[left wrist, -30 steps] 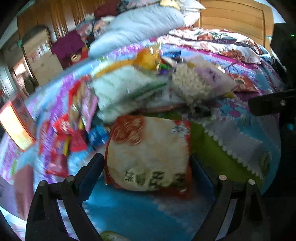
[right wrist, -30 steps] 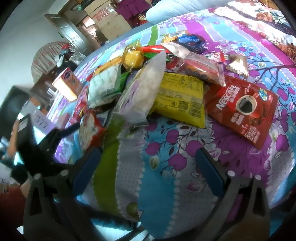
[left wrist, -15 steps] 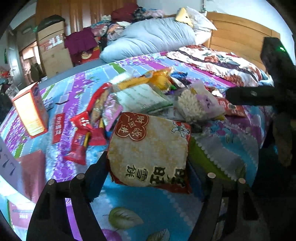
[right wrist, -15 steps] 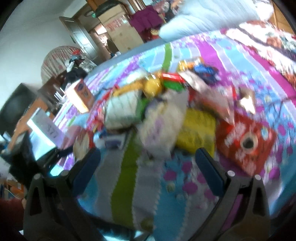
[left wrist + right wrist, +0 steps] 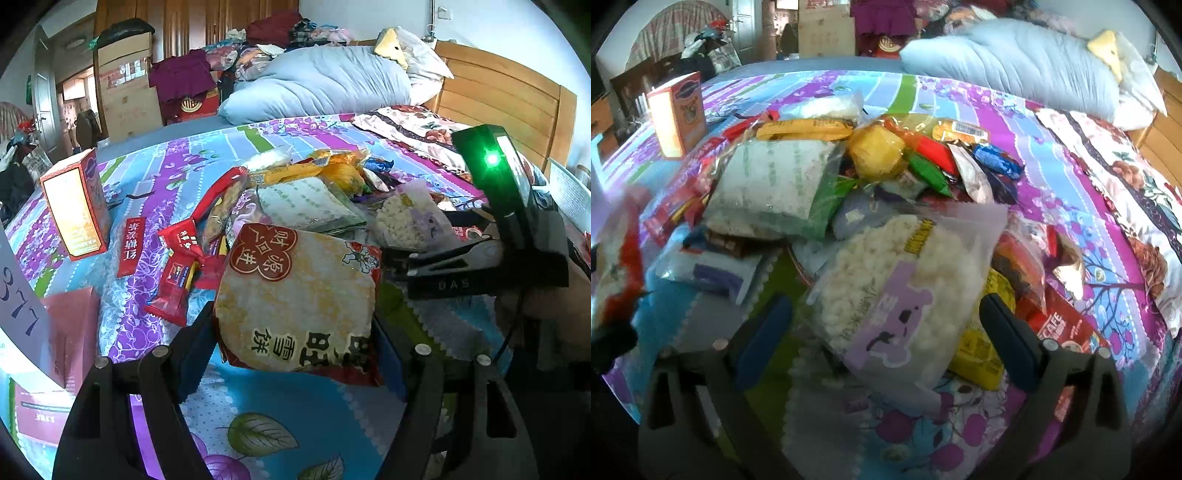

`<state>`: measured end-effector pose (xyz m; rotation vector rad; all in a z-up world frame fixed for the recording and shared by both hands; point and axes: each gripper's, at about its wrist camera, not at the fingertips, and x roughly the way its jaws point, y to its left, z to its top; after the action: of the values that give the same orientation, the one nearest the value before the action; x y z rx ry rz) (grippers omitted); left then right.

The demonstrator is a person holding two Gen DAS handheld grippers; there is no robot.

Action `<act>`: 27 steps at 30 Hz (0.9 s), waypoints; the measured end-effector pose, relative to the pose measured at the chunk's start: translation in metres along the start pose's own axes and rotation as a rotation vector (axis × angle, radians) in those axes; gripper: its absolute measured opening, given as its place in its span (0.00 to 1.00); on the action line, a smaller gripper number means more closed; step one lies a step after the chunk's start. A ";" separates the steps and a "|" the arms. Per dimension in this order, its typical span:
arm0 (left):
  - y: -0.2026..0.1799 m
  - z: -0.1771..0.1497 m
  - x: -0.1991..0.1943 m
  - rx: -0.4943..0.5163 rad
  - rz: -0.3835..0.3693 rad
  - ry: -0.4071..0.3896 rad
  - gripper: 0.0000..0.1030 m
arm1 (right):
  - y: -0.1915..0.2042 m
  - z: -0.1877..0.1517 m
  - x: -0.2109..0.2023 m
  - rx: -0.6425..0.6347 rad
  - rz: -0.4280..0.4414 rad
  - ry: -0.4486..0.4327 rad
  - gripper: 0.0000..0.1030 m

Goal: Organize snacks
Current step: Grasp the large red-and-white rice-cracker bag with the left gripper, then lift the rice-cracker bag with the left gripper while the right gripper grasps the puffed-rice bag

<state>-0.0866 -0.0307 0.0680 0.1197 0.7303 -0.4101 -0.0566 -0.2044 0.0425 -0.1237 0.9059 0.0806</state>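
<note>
My left gripper [image 5: 291, 347] is shut on a red-and-cream rice cracker bag [image 5: 299, 299] and holds it above the bedspread. My right gripper [image 5: 886, 325] is open, its fingers either side of a clear bag of white puffed snacks with a purple label [image 5: 905, 295], not closed on it. That puffed bag also shows in the left wrist view [image 5: 410, 218]. A heap of snacks lies behind: a green-and-white bag [image 5: 775, 188], a yellow packet [image 5: 875, 151], a red Nescafe pack [image 5: 1060, 328].
An orange carton [image 5: 75, 206] stands upright at the left on the bedspread. Red snack bars [image 5: 173, 273] lie near it. A pink box [image 5: 55, 343] sits at the near left. A blue duvet [image 5: 321, 85] and a wooden headboard [image 5: 509, 96] are at the back.
My left gripper has lifted the rice cracker bag and pulled back from the heap. My right gripper has moved in over the puffed snack bag, still open.
</note>
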 end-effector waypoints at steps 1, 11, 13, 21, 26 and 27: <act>0.001 0.000 0.000 -0.006 0.000 -0.002 0.76 | -0.001 0.001 -0.002 0.003 0.004 -0.003 0.81; 0.011 0.001 -0.007 -0.053 0.008 -0.023 0.76 | -0.016 0.008 -0.038 0.077 0.177 -0.088 0.42; 0.012 0.002 -0.009 -0.059 0.008 -0.029 0.76 | -0.017 0.009 -0.045 0.084 0.199 -0.106 0.38; 0.016 0.002 -0.010 -0.078 0.003 -0.031 0.76 | -0.022 0.006 -0.037 0.121 0.243 -0.056 0.36; 0.017 0.000 -0.006 -0.087 0.001 -0.016 0.76 | -0.034 0.008 -0.031 0.222 0.244 -0.072 0.54; 0.017 -0.001 -0.005 -0.089 0.001 -0.015 0.76 | -0.039 0.010 -0.030 0.271 0.268 -0.077 0.54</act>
<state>-0.0835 -0.0132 0.0704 0.0327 0.7329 -0.3766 -0.0622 -0.2419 0.0748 0.2526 0.8442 0.2093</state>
